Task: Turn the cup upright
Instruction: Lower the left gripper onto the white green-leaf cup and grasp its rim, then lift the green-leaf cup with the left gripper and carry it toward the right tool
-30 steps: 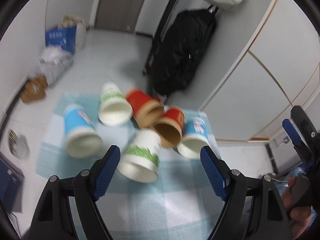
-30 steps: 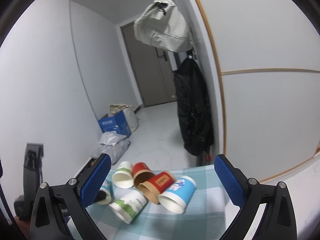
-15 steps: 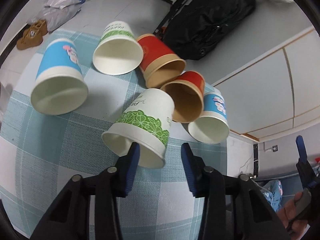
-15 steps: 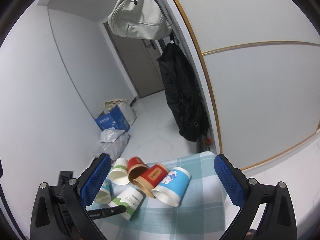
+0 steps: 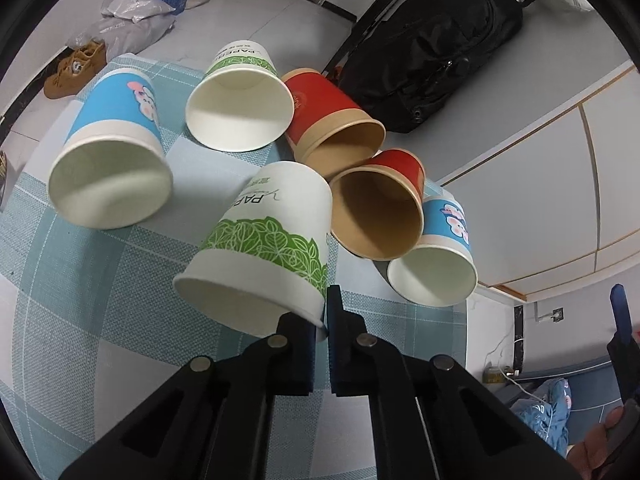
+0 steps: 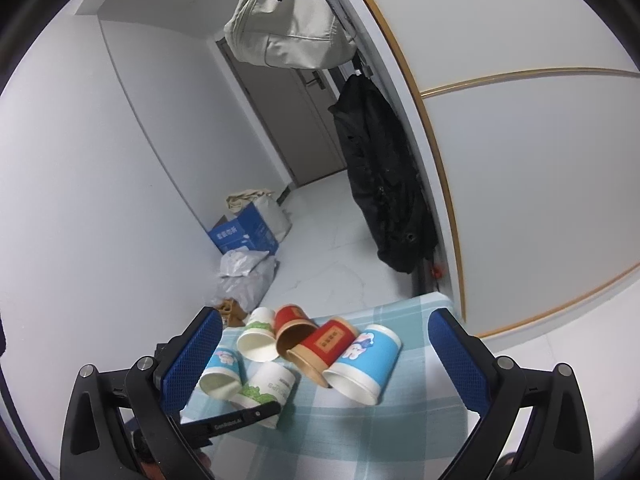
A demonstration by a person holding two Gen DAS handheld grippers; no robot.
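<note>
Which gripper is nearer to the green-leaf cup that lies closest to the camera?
Left. The left gripper is shut on the rim of the green-leaf cup; the right gripper hangs open, well back from it.

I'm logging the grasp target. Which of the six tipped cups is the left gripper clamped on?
The nearer green-leaf cup: the left gripper pinches its rim wall. The other green cup lies farther back, untouched.
</note>
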